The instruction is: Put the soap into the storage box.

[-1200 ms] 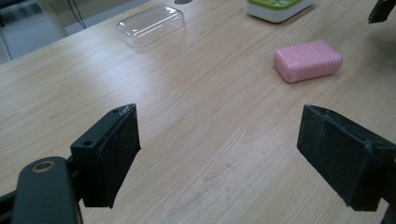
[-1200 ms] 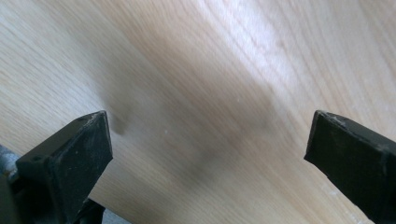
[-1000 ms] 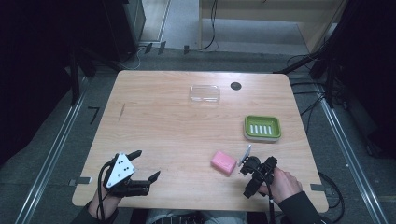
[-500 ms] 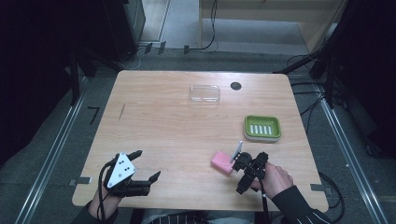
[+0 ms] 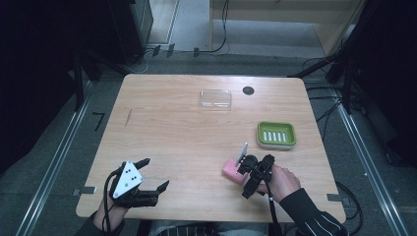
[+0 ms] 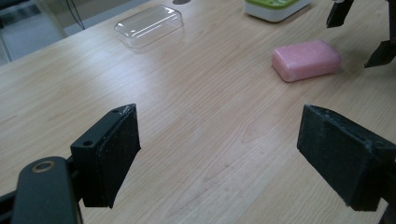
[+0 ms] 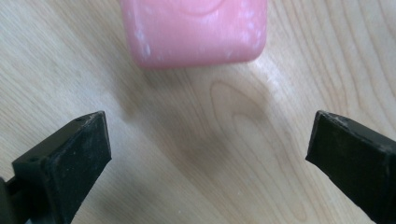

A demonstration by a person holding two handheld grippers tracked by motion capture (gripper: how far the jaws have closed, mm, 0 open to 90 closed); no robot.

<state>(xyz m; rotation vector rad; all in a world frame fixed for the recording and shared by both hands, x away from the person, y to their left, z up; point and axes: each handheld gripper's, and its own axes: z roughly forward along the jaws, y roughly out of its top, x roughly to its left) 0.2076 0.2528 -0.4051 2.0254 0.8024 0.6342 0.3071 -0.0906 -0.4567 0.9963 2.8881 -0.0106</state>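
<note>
Pink soap bar [image 7: 194, 30], rounded corners, whitish flecks, both grippers' jaws spread wide

1. In the right gripper view, we see the pink soap bar [image 7: 194, 30] cut off by the top edge.
2. In the high view, the right gripper [image 5: 251, 172] covers the soap's near side.
3. The green soap dish [image 6: 275, 7] is cropped in the left gripper view.
</note>
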